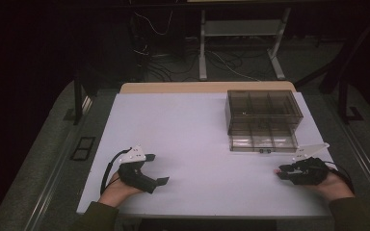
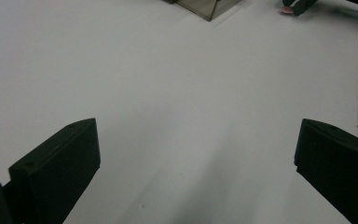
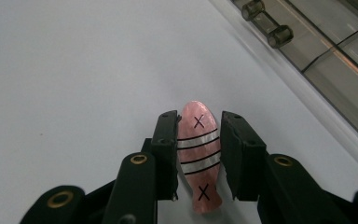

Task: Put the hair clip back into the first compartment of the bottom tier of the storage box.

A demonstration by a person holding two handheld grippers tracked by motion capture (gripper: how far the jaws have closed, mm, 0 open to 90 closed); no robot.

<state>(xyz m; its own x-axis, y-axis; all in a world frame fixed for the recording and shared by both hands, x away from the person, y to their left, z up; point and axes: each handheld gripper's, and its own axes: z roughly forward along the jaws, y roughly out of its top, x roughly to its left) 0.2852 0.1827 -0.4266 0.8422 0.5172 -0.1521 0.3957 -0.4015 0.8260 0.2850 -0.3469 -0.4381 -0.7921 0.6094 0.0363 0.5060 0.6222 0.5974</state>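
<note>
Right gripper (image 3: 199, 154) at the desk's (image 1: 183, 130) near right edge, jaws clamped on a pink lure (image 3: 198, 158) with white stripes and two X marks, just off the front of the clear box (image 1: 262, 119). Left gripper (image 2: 196, 163) near left, jaws wide, nothing between them
</note>
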